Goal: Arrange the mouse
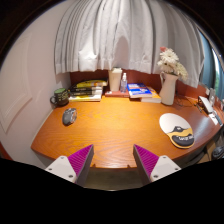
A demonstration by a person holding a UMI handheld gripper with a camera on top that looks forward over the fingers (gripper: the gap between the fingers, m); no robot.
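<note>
Daylight came softly through the sheer curtains [108,35] behind the desk [115,125], lighting its top evenly with faint shadows, while my wide lens bowed the desk's edges and things at its far ends looked soft.

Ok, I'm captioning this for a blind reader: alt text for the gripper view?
An open claw hovers over the near edge of a wooden desk, nothing between its fingers. A dark mouse lies ahead on one side, a round mouse pad on the other; books and a flower vase stand behind.
</note>
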